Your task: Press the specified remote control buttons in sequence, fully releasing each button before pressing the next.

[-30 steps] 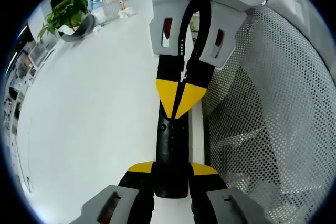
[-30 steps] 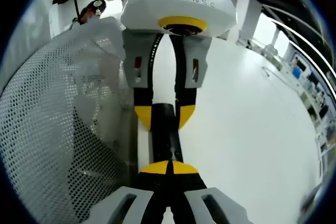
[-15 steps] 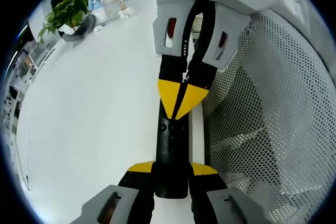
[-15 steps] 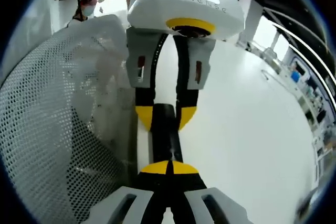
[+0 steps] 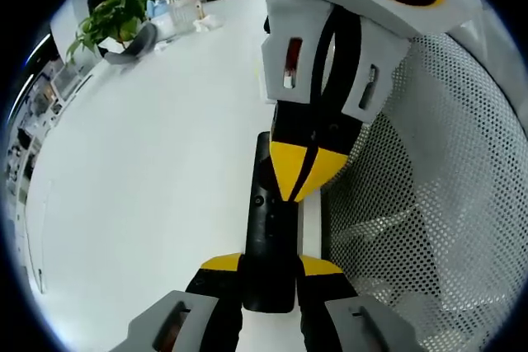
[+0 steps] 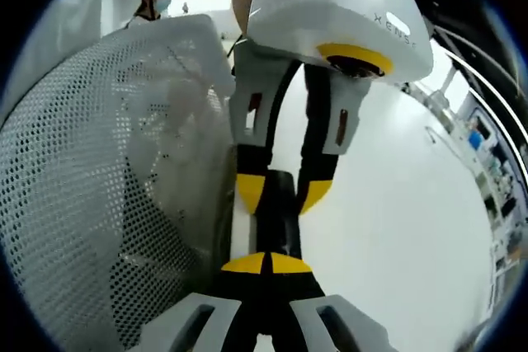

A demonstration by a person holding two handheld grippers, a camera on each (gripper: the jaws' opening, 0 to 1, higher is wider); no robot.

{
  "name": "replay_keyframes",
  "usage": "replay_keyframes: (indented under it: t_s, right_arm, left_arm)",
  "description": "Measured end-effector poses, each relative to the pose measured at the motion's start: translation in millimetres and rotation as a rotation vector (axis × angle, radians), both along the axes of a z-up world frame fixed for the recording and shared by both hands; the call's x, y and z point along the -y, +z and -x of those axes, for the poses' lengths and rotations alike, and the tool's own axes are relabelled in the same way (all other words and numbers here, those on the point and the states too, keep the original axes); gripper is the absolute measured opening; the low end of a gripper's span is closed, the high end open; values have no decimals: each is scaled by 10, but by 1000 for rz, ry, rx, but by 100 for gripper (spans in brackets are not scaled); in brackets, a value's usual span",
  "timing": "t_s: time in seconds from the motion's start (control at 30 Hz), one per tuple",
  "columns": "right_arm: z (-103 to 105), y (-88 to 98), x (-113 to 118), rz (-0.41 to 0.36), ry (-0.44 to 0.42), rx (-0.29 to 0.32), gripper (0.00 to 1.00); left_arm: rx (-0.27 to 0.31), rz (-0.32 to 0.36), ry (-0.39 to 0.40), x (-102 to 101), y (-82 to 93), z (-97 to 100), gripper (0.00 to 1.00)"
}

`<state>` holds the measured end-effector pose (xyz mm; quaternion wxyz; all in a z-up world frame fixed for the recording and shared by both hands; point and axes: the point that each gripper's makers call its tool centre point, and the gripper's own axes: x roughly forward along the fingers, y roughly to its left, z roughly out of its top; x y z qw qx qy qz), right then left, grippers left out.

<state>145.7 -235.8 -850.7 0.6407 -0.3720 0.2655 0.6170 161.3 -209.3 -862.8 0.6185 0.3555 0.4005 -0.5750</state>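
One remote point(image 5: 270, 241), two grippers point(image 5: 270, 265) point(image 6: 266, 264), one basket point(image 5: 429, 204)

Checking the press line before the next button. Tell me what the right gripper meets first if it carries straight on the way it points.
Most likely the black remote: the right gripper has its shut yellow tips right at its top face, possibly touching already. Past that stands the left gripper, clamping the remote's far end.

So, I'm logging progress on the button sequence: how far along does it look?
Done: the left gripper is clamped on the near end of the black remote, steadying it over the white table. In hand: the right gripper, fingers closed, has its yellow tips down on the remote's upper face, apparently mid-press. Left: which buttons are already pressed can't be told, so the remaining presses are unknown.
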Motion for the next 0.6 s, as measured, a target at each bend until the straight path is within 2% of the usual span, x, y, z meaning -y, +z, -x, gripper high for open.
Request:
replay_keyframes:
  t_s: [0.13,0.23,0.37,0.6]
  right_arm:
    - [42,-28,-25,9,24,-19,0]
    - [44,-35,-25,40,50,30,0]
    - [40,-37,-23,53,54,48,0]
    - [32,-30,-23,44,34,32,0]
  left_arm:
    - [-1,0,-3,3,0,2,24]
    - [-2,-1,-7,6,2,1,24]
    - [-1,-3,-9,7,5,2,24]
    - [-2,-7,-16,5,1,3,24]
